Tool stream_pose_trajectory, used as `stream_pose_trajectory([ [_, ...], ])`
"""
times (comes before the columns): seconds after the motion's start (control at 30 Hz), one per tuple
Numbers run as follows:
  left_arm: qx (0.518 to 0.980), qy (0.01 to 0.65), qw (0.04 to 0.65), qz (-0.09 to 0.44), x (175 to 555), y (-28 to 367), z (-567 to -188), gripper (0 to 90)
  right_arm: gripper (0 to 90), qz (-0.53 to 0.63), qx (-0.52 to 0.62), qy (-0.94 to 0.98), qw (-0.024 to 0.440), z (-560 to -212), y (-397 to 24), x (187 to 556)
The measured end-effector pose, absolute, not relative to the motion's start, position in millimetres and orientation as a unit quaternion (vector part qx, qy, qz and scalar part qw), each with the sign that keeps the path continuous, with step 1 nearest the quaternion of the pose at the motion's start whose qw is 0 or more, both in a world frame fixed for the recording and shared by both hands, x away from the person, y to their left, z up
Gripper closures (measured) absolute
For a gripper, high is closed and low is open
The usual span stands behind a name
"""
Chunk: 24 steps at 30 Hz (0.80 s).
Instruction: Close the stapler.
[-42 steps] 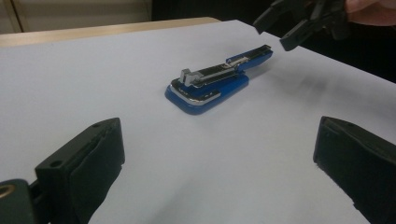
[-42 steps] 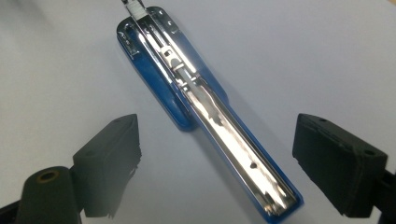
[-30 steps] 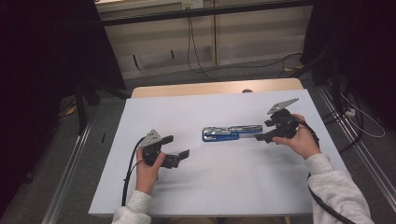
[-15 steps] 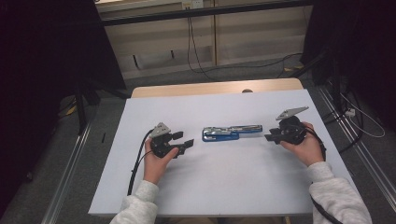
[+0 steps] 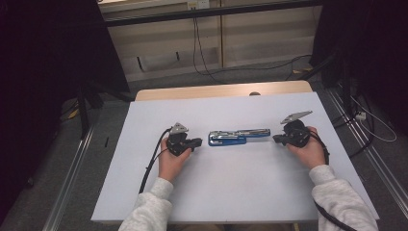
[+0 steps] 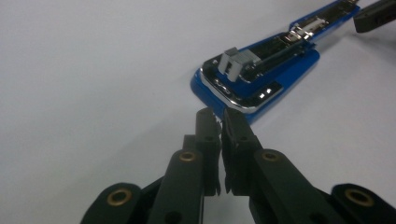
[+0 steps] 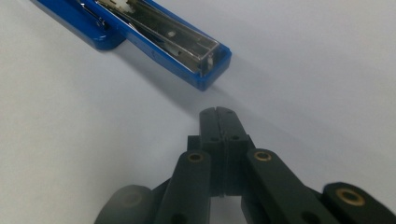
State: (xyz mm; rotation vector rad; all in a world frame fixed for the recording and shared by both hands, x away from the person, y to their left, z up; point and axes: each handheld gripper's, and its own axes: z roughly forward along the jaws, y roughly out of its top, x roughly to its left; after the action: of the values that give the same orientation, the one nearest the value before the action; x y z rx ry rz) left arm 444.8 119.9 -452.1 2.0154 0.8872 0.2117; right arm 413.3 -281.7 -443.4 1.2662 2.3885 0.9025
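Right now your two grippers face each other across one stapler. Your left gripper [image 6: 217, 114] has just been closing its fingers [image 6: 207, 128]; they now stand together with only a hairline slit between the pads and nothing in it, their tips just short of the stapler's [image 6: 261, 77] rounded blue hinge end, and whether they touch it you cannot tell. Your right gripper [image 7: 217, 112] has likewise just been closing, and its fingers [image 7: 229, 126] are pressed flat against each other, empty, pointing at the stapler's far tip [image 7: 205, 58] with a strip of bare white between them and it. So count two grippers, both shut on nothing, and a single stapler lying between them. That stapler is blue and lies swung fully open, flat and stretched out in a line: from the left gripper view you see the chrome-edged base and a small grey block at the hinge, and from the right gripper view the long metal staple channel set in its blue shell, facing up. In the high view it lies [image 5: 238, 136] across the middle of the white surface [image 5: 231, 192], left gripper [image 5: 195, 142] at one end and right gripper [image 5: 276, 139] at the other, each in one of your hands, with a black cable [image 5: 151, 159] trailing from the left one.
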Motion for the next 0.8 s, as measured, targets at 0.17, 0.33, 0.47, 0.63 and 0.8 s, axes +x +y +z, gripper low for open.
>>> stream_pose_trajectory([
  [0.17,0.825,0.351,0.435,0.086,455,108,-452,88.7,90.0,0.319,0.443,0.825,0.148,-445,-281,417],
  [0.33,0.833,0.344,0.424,0.087,459,95,-454,88.8,90.0,0.324,0.444,0.822,0.146,-444,-280,419],
  [0.47,0.842,0.339,0.41,0.088,460,89,-456,88.6,90.0,0.321,0.44,0.826,0.146,-447,-279,419],
  [0.63,0.841,0.345,0.406,0.091,461,89,-459,88.9,89.7,0.326,0.436,0.826,0.145,-446,-277,419],
  [0.8,0.841,0.349,0.402,0.096,461,88,-461,89.0,89.7,0.343,0.44,0.817,0.149,-439,-276,419],
])
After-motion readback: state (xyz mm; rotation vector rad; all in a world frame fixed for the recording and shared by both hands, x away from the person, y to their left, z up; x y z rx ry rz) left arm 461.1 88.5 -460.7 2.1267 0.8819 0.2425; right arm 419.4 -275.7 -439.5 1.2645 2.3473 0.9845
